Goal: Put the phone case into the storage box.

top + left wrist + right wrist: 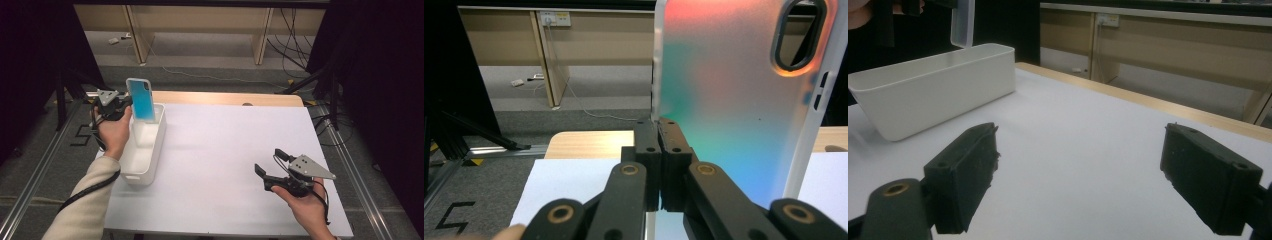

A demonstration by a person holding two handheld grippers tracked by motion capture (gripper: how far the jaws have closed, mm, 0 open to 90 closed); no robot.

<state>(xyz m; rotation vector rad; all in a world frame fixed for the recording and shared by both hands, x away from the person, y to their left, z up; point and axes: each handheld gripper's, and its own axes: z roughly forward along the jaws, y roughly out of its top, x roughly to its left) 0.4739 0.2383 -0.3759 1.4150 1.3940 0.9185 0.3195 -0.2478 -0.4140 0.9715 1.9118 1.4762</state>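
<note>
A phone case point(141, 98), white-rimmed with a blue-to-teal back, stands upright over the far end of a long white bin point(150, 162) at the table's left. My left gripper point(127, 103) is shut on the case's left edge and holds it from the left. In the left gripper view the jaws meet on the thin rim of the case point(734, 100) at my left gripper point(659, 131). My right gripper point(269, 161) rests low at the table's front right, open, with nothing between its fingers. Its view shows the bin point(923, 95) and the case's lower corner point(963, 22) above it.
A white sheet point(225, 150) covers the table, with a wooden strip point(225, 97) along its far edge. Metal rails point(35, 170) run along both sides. Beyond the table are wooden desk legs point(137, 35) and loose cables point(295, 40) on the floor.
</note>
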